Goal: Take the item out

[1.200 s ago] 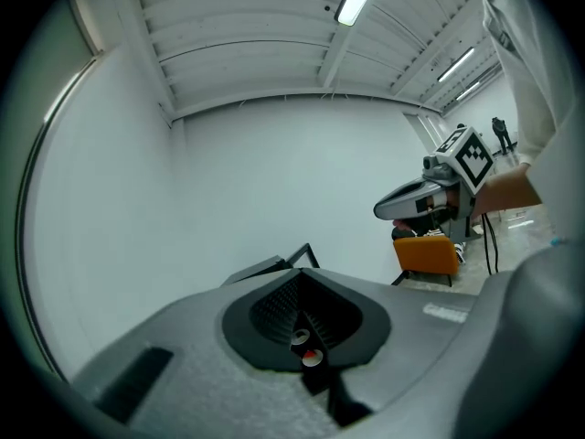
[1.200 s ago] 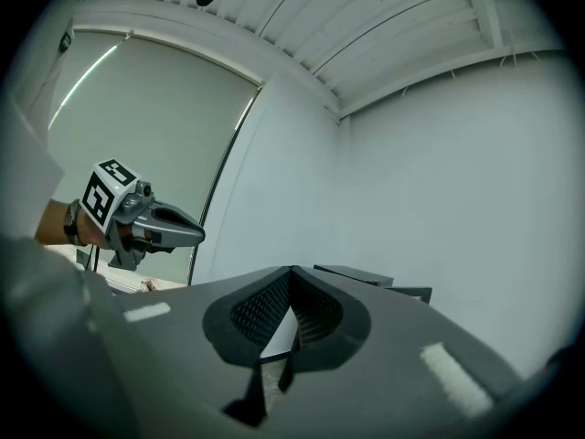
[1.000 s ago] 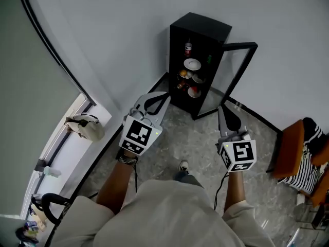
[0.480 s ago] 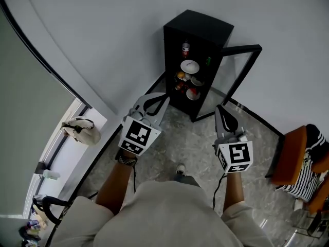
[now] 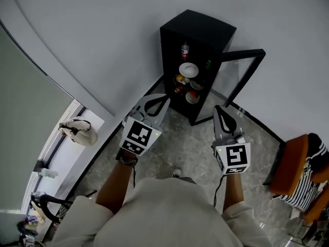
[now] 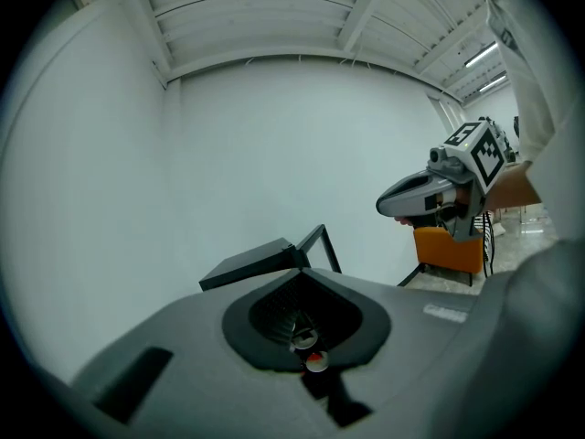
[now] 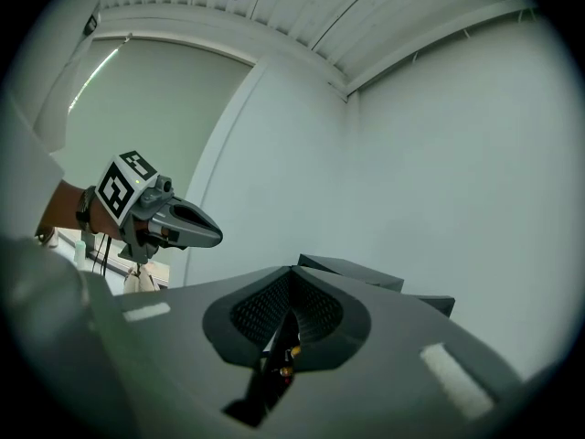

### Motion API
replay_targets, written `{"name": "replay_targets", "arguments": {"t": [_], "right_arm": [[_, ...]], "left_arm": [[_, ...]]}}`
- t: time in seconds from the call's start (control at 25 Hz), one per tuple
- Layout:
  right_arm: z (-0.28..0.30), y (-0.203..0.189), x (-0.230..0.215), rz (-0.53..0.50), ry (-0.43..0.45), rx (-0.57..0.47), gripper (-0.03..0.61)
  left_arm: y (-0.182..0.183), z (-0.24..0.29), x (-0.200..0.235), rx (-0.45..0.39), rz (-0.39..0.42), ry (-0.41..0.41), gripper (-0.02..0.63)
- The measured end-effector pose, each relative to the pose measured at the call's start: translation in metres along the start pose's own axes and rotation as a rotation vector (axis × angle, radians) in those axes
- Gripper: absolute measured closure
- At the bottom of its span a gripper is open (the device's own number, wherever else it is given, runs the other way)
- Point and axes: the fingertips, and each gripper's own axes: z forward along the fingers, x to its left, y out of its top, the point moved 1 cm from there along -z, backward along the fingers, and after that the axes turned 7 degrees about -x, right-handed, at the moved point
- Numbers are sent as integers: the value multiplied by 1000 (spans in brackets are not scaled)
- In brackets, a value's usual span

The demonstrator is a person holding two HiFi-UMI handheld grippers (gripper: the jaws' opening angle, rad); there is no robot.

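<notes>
A black cabinet (image 5: 198,32) stands against the white wall with its glass door (image 5: 241,76) swung open to the right. Its shelves hold a red can (image 5: 184,49), a white dish (image 5: 188,70), a green item (image 5: 208,64) and several small bowls (image 5: 193,97). My left gripper (image 5: 165,99) is shut and empty, pointing at the cabinet's lower left, a short way from it. My right gripper (image 5: 218,109) is also shut and empty, below the door's lower edge. In the left gripper view the cabinet (image 6: 256,265) shows just past the closed jaws, with the right gripper (image 6: 425,196) alongside.
An orange chair (image 5: 293,163) with a striped cloth (image 5: 303,184) stands at the right. A beige bag (image 5: 77,131) lies on the ledge by the window at the left. The person's foot (image 5: 176,173) is on the grey stone floor (image 5: 195,143).
The person has stepped a little closer to the cabinet, which now sits slightly further left in the head view. Both grippers stay shut and keep their places.
</notes>
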Motion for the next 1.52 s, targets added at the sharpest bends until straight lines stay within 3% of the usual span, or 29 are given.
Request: {"name": "replay_targets", "arguments": {"t": [0.12,0.44,0.68,1.04,1.52], "right_arm": [[11,-7,-11,-30,16,10,572],[37,-31,-28,19,45,9,572],[63,-45,-40,26,13,3,572],[138,-91,-72,93,-94,33,572],[204,-163,-83,175,-111,130,572]], "left_arm": [[-1,15,2,12,3,5,609],[-17,53,13,46,15,-8,609],[-35,95,41,56,59,-40,609],[-93,182,80,83,98,-174,607],[-190,254,110,200,106,-273,586]]}}
